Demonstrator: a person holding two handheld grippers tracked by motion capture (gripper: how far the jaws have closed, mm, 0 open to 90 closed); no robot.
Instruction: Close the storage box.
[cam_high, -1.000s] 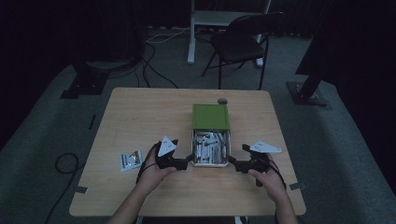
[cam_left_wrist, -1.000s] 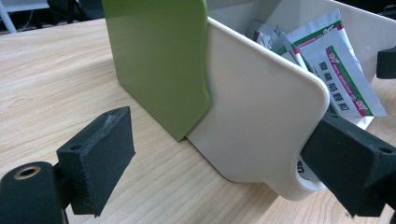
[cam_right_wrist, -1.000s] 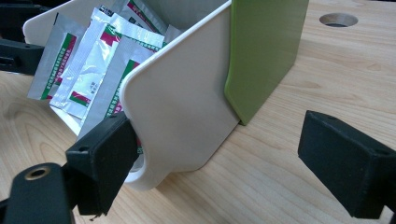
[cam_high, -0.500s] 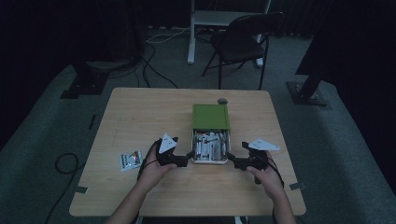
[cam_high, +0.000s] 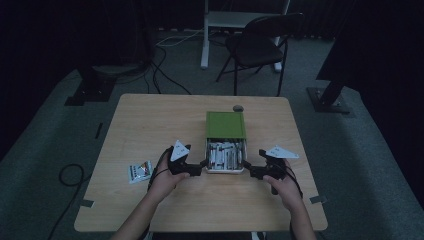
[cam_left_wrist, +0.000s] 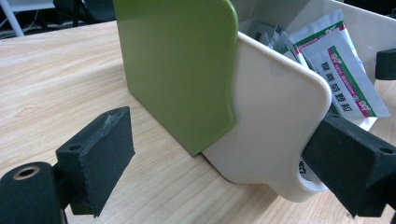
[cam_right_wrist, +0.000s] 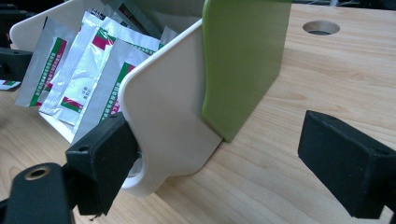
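With both hand-held grippers, left (cam_high: 202, 163) and right (cam_high: 248, 172), released astride the white sachet drawer's (cam_high: 225, 170) near corners, each should clench evenly before drawing it from the green sleeve (cam_high: 225, 124).

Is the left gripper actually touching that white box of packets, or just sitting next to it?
Touching. In the left gripper view, one black pad rests against the white box by its near corner; the other pad stands clear over bare table.

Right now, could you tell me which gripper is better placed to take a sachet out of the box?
Neither clearly: the left gripper and right gripper both sit open at the box's front corners, equally near the sachets.
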